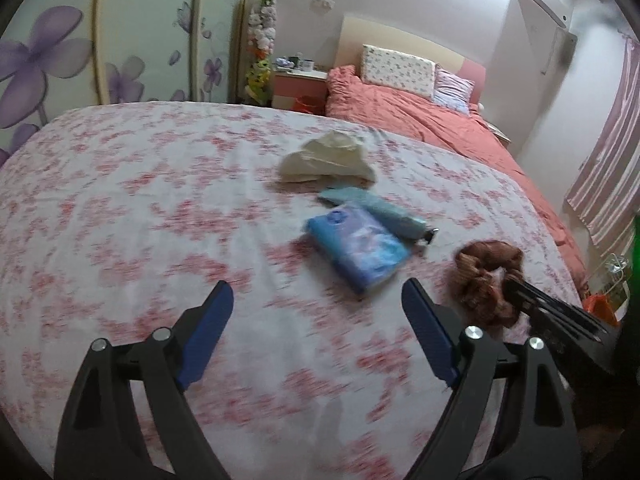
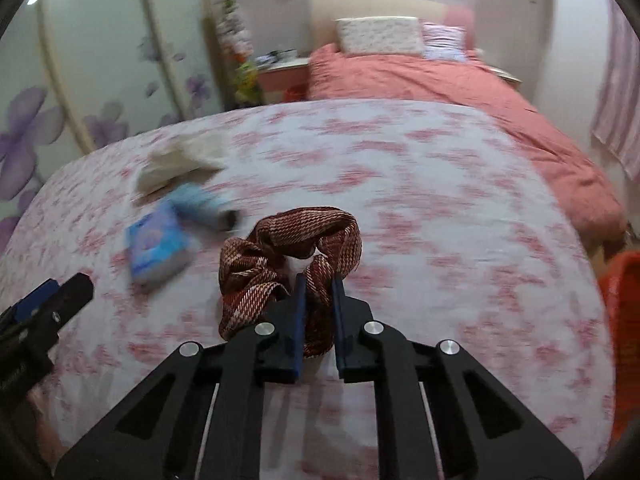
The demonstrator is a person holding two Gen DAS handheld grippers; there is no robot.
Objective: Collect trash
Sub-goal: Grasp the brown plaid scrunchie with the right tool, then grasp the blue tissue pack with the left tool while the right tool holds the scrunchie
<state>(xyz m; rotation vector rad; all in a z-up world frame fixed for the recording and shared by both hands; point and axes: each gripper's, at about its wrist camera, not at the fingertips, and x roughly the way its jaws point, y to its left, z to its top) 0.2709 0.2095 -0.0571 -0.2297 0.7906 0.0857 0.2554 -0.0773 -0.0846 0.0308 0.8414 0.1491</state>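
The scrunchie (image 2: 288, 252), brown and woven, lies on the bed's flowered sheet (image 2: 440, 208), and we have its near side pinched in the right gripper (image 2: 319, 280), the pads pressed onto the fabric. Its ring stretches left to right, the hole facing up. Left of it sit a blue packet (image 1: 356, 248), a folded blue umbrella (image 1: 384, 212) and a cream cloth (image 1: 328, 160), none touching it. Any print on the packet is too blurred to read. Our left gripper (image 1: 318, 292) hangs spread wide, holding nothing, near the packet.
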